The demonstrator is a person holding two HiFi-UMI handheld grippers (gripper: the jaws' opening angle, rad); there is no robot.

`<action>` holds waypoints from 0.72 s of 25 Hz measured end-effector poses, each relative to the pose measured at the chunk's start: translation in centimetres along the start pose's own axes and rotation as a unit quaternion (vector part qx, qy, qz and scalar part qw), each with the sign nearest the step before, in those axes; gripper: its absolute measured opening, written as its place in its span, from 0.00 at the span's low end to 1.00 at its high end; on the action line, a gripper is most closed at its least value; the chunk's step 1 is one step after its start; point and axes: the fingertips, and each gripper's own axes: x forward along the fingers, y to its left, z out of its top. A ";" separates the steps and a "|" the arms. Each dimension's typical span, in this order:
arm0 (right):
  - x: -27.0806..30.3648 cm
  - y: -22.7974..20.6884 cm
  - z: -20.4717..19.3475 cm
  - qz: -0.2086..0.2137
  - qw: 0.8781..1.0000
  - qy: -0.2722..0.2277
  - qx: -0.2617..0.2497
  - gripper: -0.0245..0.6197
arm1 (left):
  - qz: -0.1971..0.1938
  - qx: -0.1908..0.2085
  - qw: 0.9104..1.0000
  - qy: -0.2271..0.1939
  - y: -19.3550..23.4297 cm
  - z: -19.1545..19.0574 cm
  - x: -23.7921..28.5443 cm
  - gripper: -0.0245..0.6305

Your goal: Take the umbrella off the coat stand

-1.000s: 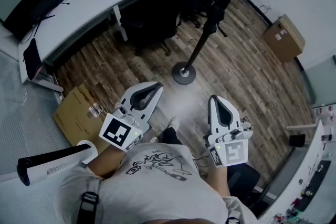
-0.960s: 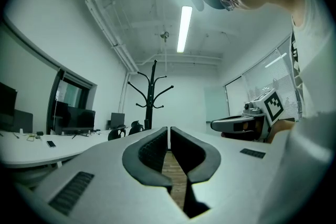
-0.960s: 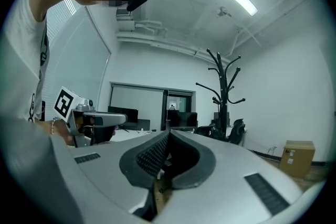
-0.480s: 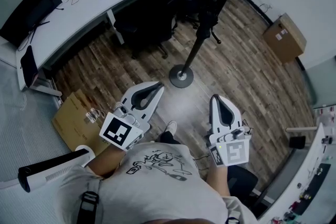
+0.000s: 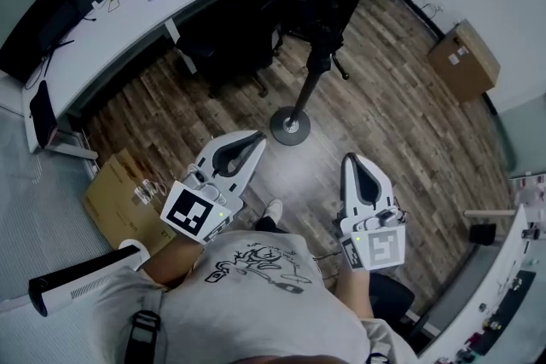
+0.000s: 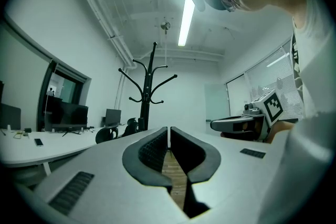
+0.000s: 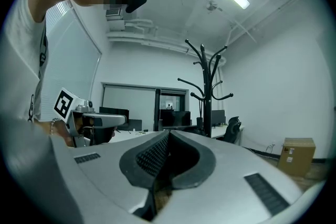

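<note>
Black coat stand (image 5: 309, 81) rises ahead of the left gripper (image 5: 252, 144) and right gripper (image 5: 351, 161), both pressed closed, holding nothing.

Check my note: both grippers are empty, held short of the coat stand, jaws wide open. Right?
Wrong on the jaws: they are together, not wide open. The left gripper view shows the left gripper shut on nothing, the right gripper view the same for the right gripper. Both are empty and short of the coat stand.

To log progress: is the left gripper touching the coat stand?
Apart. The head view shows wooden floor between the left gripper and the coat stand.
</note>
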 end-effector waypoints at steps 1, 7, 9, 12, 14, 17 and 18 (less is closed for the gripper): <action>0.2 -0.6 0.0 0.000 1.000 0.000 0.000 0.05 | 0.000 0.001 1.000 0.000 0.0 0.0 0.6 0.09; 0.8 -4.5 -0.3 0.003 1.000 -0.003 0.003 0.05 | 0.004 0.003 1.000 0.002 -0.5 -0.2 4.5 0.09; 0.8 -5.8 -0.4 0.003 1.000 -0.005 0.003 0.05 | 0.004 0.004 1.000 0.001 -0.9 -0.2 5.7 0.09; 0.9 -7.4 -0.5 0.005 1.000 -0.006 0.004 0.05 | 0.005 0.006 1.000 0.000 -1.3 -0.2 7.2 0.09; 1.2 -8.3 -0.7 0.006 1.000 -0.004 0.004 0.05 | 0.007 0.006 1.000 -0.001 -1.5 -0.3 8.0 0.09; 1.5 -9.2 -1.1 0.007 1.000 0.000 0.008 0.05 | 0.011 0.001 1.000 0.004 -1.3 -0.7 8.8 0.09; 1.6 -9.4 -1.2 0.007 1.000 0.001 0.009 0.05 | 0.013 0.000 1.000 0.006 -1.2 -0.9 9.0 0.09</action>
